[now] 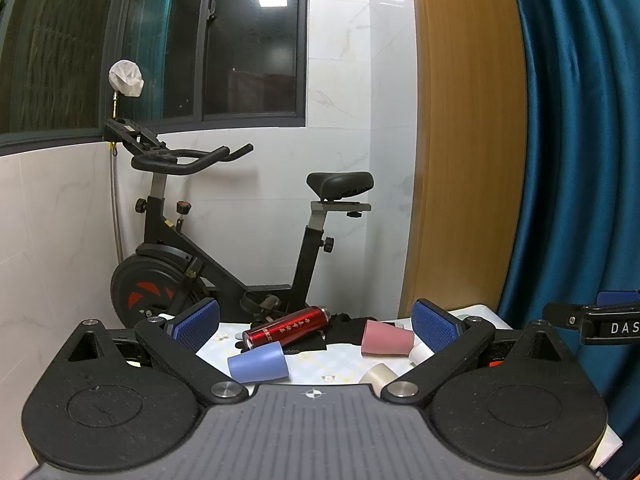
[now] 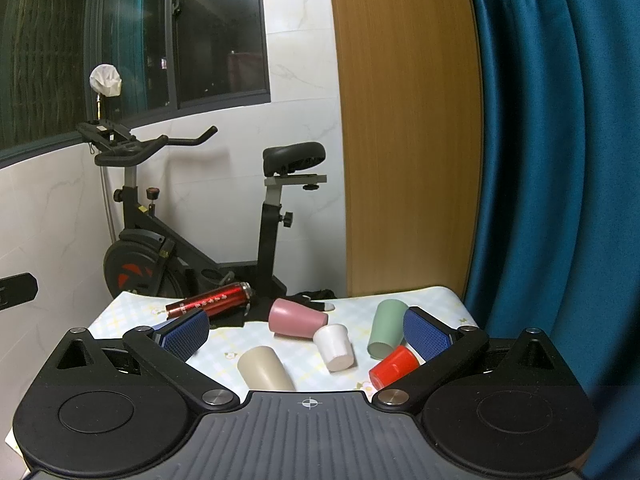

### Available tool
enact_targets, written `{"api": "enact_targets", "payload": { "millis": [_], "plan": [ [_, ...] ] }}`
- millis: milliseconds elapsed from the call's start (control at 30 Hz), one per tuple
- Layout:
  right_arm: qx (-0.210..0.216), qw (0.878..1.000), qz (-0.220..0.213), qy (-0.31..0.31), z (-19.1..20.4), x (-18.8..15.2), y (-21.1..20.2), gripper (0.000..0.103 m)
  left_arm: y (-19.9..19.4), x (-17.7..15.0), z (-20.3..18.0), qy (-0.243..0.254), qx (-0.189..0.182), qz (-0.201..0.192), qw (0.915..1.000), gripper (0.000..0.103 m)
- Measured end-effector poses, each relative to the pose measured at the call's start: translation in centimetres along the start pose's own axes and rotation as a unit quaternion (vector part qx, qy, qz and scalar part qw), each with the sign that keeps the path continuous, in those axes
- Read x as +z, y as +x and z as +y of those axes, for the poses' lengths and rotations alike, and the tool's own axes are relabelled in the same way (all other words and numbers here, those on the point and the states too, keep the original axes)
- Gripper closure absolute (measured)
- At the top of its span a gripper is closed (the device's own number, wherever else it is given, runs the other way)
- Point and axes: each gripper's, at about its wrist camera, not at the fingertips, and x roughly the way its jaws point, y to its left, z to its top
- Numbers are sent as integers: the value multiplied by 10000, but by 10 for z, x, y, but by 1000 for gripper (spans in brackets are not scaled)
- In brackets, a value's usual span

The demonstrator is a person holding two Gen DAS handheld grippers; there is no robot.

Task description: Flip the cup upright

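Several cups lie on their sides on a small table with a checked cloth (image 2: 360,304). In the right wrist view there is a pink cup (image 2: 294,318), a white cup (image 2: 335,347), a beige cup (image 2: 264,368), a green cup (image 2: 386,328) and a red cup (image 2: 394,366). The left wrist view shows a blue cup (image 1: 258,362), the pink cup (image 1: 386,338) and the beige cup (image 1: 378,376). My left gripper (image 1: 316,326) is open and empty above the table's near edge. My right gripper (image 2: 306,334) is open and empty, with the cups between its fingers' line of sight.
A red metal flask (image 2: 210,300) lies on its side at the back left of the table, next to black cloth (image 2: 316,295). An exercise bike (image 2: 192,216) stands behind the table. A wooden panel (image 2: 408,128) and blue curtain (image 2: 560,160) are at right.
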Motion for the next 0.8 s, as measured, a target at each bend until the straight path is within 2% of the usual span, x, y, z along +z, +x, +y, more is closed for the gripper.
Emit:
{"api": "enact_targets", "payload": {
  "millis": [633, 800],
  "plan": [
    [-18, 10000, 20, -12, 2, 0, 1, 0, 2, -1, 2, -51, -1, 76, 10000, 0],
    [-37, 10000, 34, -1, 3, -1, 2, 0, 9, -5, 4, -190, 61, 263, 9995, 0]
  ]
}}
